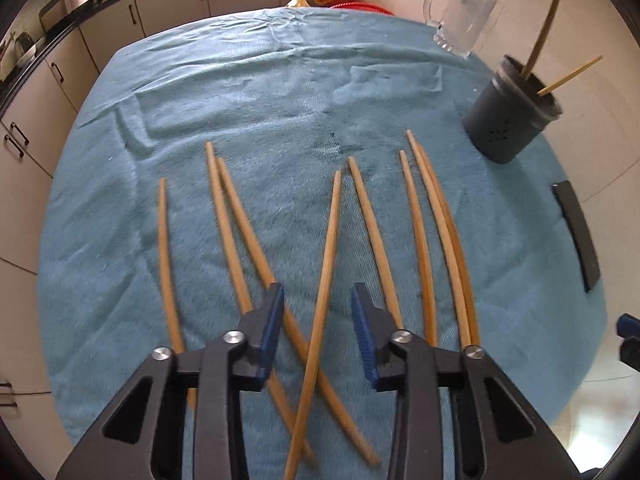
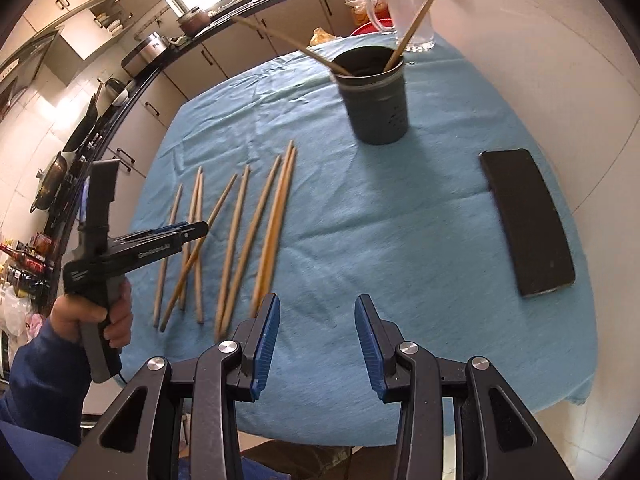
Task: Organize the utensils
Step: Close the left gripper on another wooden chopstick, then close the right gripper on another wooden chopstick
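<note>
Left gripper [image 1: 318, 312], jaws apart, straddles one slim, smooth wooden chopstick [image 1: 325, 264] on the fuzzy blue cloth [image 1: 260, 92].

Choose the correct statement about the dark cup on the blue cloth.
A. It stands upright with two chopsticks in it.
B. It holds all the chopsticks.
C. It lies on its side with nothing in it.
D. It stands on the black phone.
A: the dark cup stands upright on the blue cloth, with two chopsticks leaning out of it.

Bright daylight, fisheye warp, slight blur
</note>
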